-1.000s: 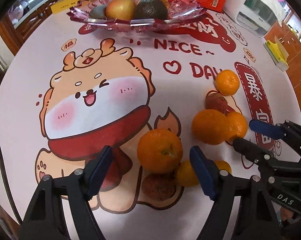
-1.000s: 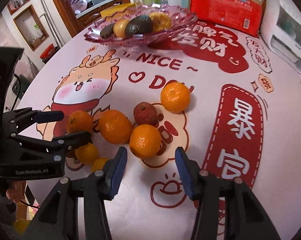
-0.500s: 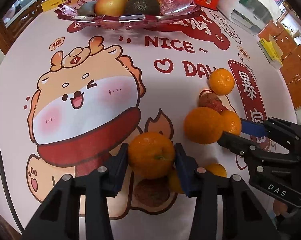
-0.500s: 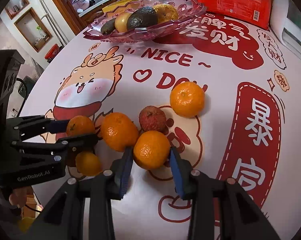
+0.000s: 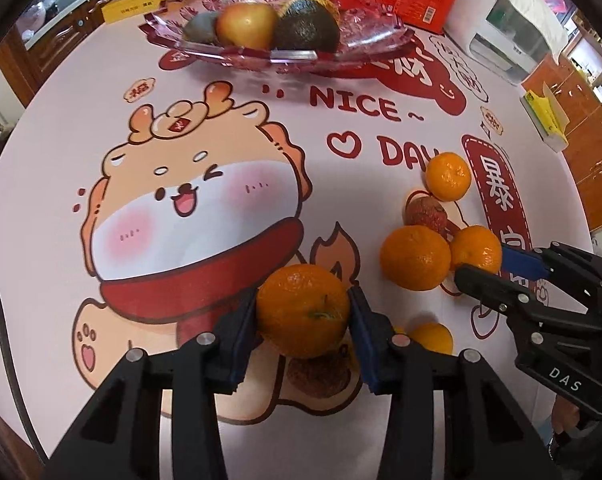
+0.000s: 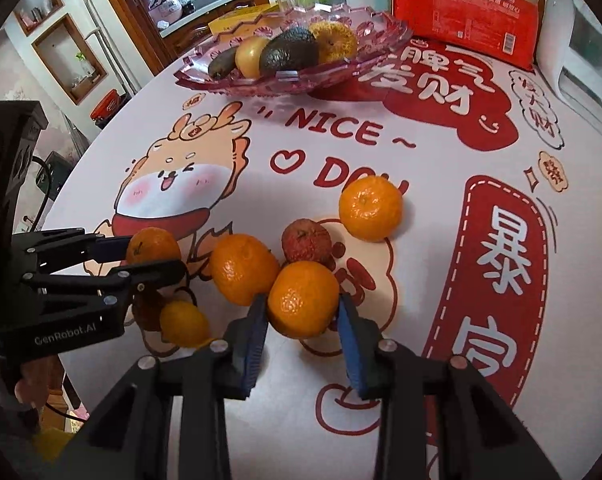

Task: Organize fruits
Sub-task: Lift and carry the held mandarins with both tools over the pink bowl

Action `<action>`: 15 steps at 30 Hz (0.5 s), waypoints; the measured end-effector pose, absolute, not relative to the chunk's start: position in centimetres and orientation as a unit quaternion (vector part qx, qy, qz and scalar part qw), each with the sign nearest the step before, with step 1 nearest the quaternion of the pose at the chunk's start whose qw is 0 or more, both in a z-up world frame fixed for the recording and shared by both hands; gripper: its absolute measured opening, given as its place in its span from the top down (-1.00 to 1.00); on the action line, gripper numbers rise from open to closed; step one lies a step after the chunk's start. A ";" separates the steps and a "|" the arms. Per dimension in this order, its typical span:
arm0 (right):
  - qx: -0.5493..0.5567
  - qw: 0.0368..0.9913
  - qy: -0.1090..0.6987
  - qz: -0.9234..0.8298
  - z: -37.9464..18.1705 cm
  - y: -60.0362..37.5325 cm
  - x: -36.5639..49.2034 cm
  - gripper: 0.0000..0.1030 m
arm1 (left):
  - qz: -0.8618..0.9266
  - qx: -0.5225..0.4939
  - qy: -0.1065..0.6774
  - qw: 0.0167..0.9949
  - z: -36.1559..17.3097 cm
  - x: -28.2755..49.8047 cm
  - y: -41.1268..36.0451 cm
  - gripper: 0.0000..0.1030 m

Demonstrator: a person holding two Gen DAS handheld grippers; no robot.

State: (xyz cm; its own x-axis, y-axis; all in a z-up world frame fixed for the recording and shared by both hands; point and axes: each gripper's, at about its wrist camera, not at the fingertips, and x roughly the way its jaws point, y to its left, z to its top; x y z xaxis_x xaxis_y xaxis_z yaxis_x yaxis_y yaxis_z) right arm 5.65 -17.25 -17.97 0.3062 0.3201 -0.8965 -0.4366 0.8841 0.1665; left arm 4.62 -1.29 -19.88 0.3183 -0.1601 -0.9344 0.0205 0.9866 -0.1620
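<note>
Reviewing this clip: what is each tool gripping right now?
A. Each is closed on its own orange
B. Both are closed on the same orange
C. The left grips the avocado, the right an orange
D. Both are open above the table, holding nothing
A. The left tool has its pads pressed on one orange, and the right tool is clamped on another orange beside the lychee.

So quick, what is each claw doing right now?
Left gripper: closed on an orange.
Right gripper: just closed on another orange.
</note>
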 end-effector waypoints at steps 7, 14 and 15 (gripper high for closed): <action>-0.069 0.822 0.513 0.238 -15.7 -16.8 3.7 0.33 | -0.054 -0.048 0.563 0.824 -17.8 3.2 -1.3 0.18; -0.074 0.841 0.476 0.247 -12.2 -16.6 1.7 0.33 | -0.052 -0.041 0.534 0.843 -13.9 1.6 -0.4 0.18; -0.074 0.844 0.470 0.248 -11.7 -16.6 1.5 0.33 | -0.052 -0.041 0.530 0.845 -13.3 1.4 -0.2 0.18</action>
State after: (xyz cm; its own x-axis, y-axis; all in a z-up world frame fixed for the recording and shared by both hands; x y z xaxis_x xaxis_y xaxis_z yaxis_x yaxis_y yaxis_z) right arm 1.50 -16.57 -11.67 0.4351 0.3486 -0.8302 -0.4884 0.8659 0.1076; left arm 1.45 -0.18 -13.26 0.4324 -0.1309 -0.8921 0.0447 0.9913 -0.1238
